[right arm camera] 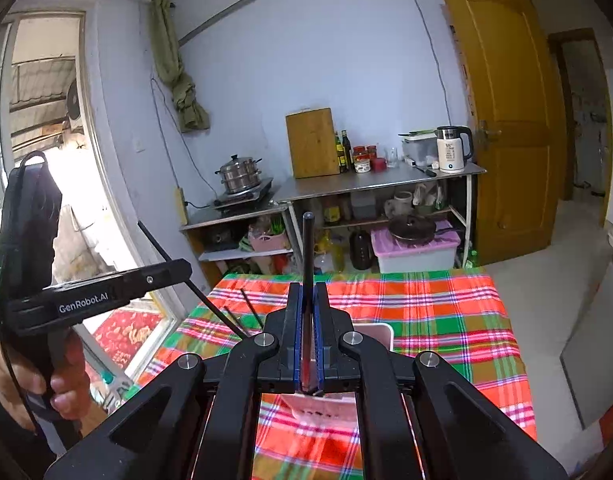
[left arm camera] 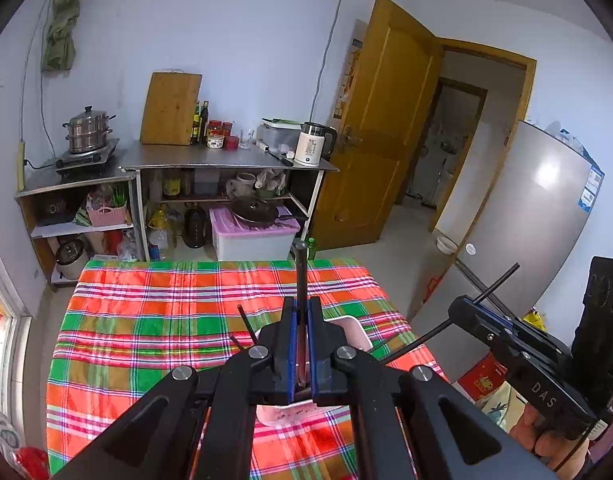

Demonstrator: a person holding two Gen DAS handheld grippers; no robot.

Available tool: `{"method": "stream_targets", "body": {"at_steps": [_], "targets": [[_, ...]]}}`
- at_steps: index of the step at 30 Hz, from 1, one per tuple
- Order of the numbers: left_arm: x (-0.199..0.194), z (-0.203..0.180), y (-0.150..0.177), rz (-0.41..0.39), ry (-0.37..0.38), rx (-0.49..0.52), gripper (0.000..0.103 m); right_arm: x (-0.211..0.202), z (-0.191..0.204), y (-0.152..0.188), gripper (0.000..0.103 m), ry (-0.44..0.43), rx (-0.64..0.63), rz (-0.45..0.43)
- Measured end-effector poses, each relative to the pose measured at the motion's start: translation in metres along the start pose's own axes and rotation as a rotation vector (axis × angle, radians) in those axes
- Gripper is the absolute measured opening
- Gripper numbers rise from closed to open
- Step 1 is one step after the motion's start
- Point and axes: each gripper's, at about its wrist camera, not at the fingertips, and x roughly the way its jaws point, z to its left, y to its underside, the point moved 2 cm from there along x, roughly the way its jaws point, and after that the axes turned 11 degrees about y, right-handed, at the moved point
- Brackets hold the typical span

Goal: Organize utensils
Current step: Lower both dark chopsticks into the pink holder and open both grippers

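- The left gripper (left arm camera: 302, 312) has its blue-lined jaws pressed together on a dark chopstick (left arm camera: 301, 276), which stands out past the tips toward twelve o'clock in its own camera.
- The right gripper (right arm camera: 307, 296) is clamped the same way on a second chopstick (right arm camera: 308, 248), also pointing straight ahead along the fingers.
- Both are raised above the plaid tablecloth (left arm camera: 166, 320). The pink utensil tray (left arm camera: 348, 330) sits on it directly under and just beyond each set of jaws (mostly hidden by the gripper bodies).
- More chopsticks (left arm camera: 246, 326) poke up from the tray area at about ten o'clock of the left gripper; whether they rest inside the tray or against its rim I cannot tell.
- What the next move turns on, I'd judge: each held stick's long axis runs along its gripper, while the tray lies below at six o'clock of the tips, so the sticks must tip downward to drop in.
- Neither hand looks clearly closer; from the left camera the right gripper (left arm camera: 472, 308) hangs at three o'clock, its stick slanting across.
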Motion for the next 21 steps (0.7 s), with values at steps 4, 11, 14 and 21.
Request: {"method": "stream_targets", "body": {"at_steps": [4, 11, 14, 21], "targets": [[0.019, 0.011, 0.003, 0.008, 0.0, -0.01, 0.004, 0.016, -0.001, 0.002, 0.005, 0.008, -0.004, -0.001], [0.053, 0.031, 0.011, 0.031, -0.001, -0.024, 0.004, 0.041, -0.004, 0.008, 0.005, 0.012, 0.006, -0.002], [0.066, 0.038, 0.018, 0.051, 0.001, -0.032, 0.004, 0.053, -0.004, 0.014, 0.005, 0.017, -0.002, 0.015], [0.088, 0.048, 0.036, 0.1, -0.007, -0.034, 0.004, 0.083, -0.006, 0.038, 0.005, 0.024, -0.015, 0.1]]}}
